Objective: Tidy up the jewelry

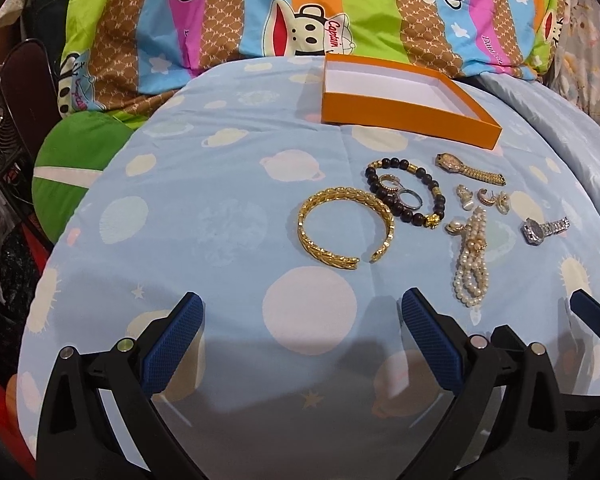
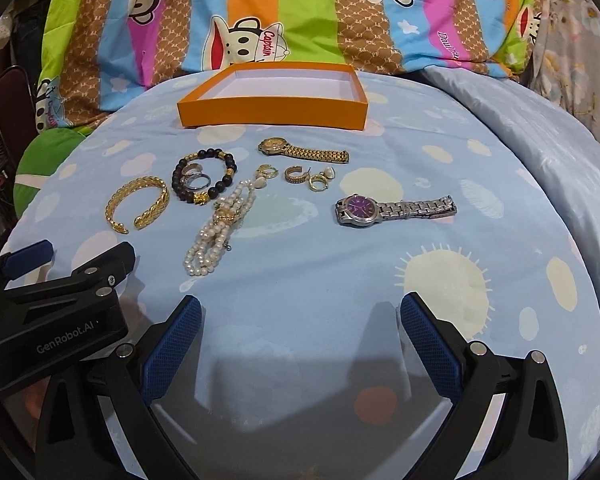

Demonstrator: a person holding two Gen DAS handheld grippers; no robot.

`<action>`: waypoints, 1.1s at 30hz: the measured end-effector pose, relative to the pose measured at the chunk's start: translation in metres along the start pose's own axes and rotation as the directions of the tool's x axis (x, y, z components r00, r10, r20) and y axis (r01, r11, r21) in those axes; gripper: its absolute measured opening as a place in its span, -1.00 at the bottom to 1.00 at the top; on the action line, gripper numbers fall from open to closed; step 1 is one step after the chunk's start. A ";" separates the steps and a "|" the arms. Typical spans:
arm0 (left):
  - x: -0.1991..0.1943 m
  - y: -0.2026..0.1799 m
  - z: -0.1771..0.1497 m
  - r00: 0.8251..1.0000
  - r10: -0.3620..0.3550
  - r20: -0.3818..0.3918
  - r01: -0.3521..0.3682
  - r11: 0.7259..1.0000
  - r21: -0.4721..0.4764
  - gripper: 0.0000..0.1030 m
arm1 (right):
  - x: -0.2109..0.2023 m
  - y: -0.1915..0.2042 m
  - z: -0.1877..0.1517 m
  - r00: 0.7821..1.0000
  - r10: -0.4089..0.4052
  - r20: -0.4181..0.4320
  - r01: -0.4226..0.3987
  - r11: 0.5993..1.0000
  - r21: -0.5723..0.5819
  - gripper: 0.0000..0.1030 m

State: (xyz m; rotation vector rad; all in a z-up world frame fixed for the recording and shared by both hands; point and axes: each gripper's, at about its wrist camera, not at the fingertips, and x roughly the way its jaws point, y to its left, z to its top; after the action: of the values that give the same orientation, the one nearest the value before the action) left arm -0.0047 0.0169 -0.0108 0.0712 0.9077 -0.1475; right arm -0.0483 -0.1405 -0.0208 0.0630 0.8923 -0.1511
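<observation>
Right wrist view: right gripper [image 2: 300,344] and left gripper [image 1: 302,340] hover spread and empty; nothing boxed yet. Likely next, lift silver watch [image 2: 396,209] to orange box [image 2: 272,112] at twelve o'clock.

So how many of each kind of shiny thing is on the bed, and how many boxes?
Watches: 2, gold watch and silver watch
Bracelets: 3, gold cuff, dark bead bracelet, pearl bracelet
Rings: 3, inside the bead bracelet
Earrings: 4
Boxes: 1, orange box
Total: 13
</observation>
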 end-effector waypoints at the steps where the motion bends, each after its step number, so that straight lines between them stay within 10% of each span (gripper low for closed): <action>1: 0.000 0.000 0.000 1.000 -0.006 -0.002 0.006 1.000 0.000 0.89 | -0.001 0.000 0.000 1.000 0.002 -0.001 -0.002 1.000 0.001 0.90; 28: -0.001 0.000 0.003 0.999 0.037 0.000 -0.037 0.999 0.006 0.89 | -0.005 -0.014 0.003 0.994 0.108 0.004 -0.107 0.993 -0.041 0.90; 33: -0.010 0.007 0.020 0.998 0.034 0.060 -0.034 0.999 0.004 0.89 | -0.011 -0.037 0.032 0.993 0.077 0.092 -0.058 0.980 -0.188 0.90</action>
State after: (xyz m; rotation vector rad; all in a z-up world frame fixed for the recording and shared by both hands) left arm 0.0055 0.0223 0.0095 0.0864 0.8458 -0.1198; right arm -0.0359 -0.1798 0.0082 -0.0869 0.8003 -0.0072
